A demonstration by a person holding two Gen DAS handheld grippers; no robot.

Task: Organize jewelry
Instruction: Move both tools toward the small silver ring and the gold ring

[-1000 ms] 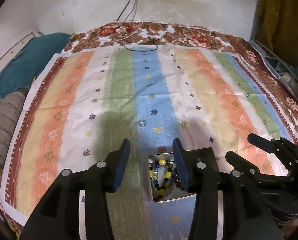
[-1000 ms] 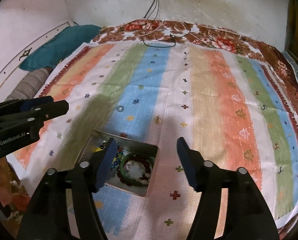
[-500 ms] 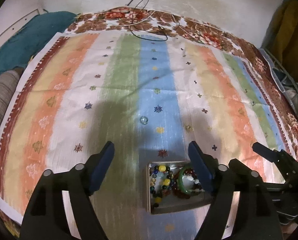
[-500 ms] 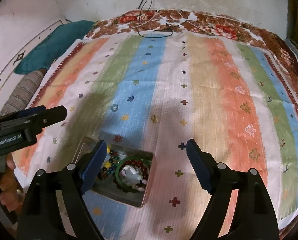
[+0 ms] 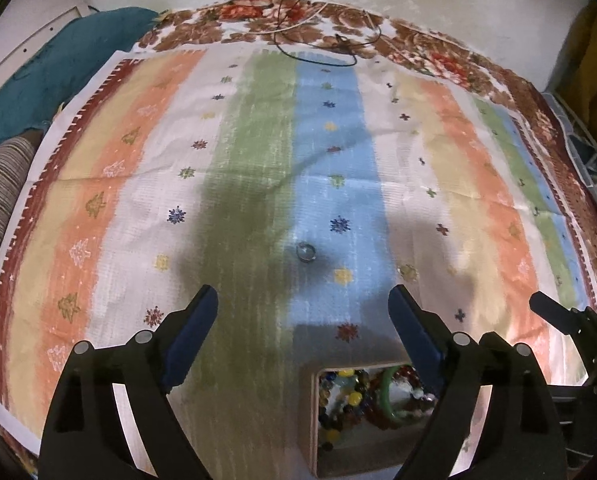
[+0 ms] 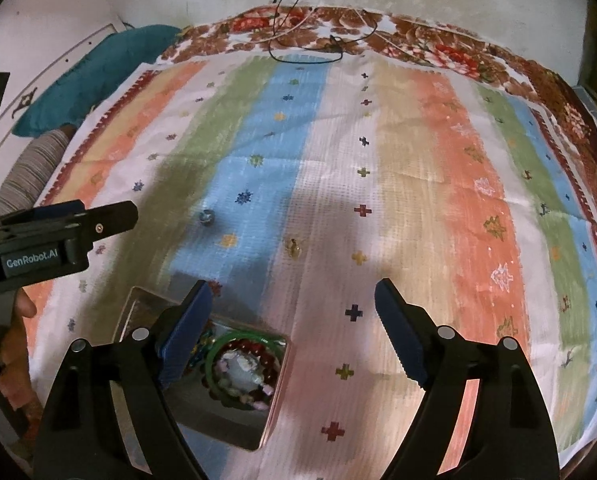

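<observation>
Ahead, ring [image 5: 305, 251] lies seemingly centred beyond left jaws.

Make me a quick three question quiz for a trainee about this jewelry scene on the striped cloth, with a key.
1. True or false: the left gripper is open and holds nothing.
2. The metal tin holds a green bangle and what else? A) beaded bracelets B) coins C) keys
3. Fill in: the small ring lies on the ____ cloth, outside the tin.

Key: 1 true; 2 A; 3 striped.
</observation>
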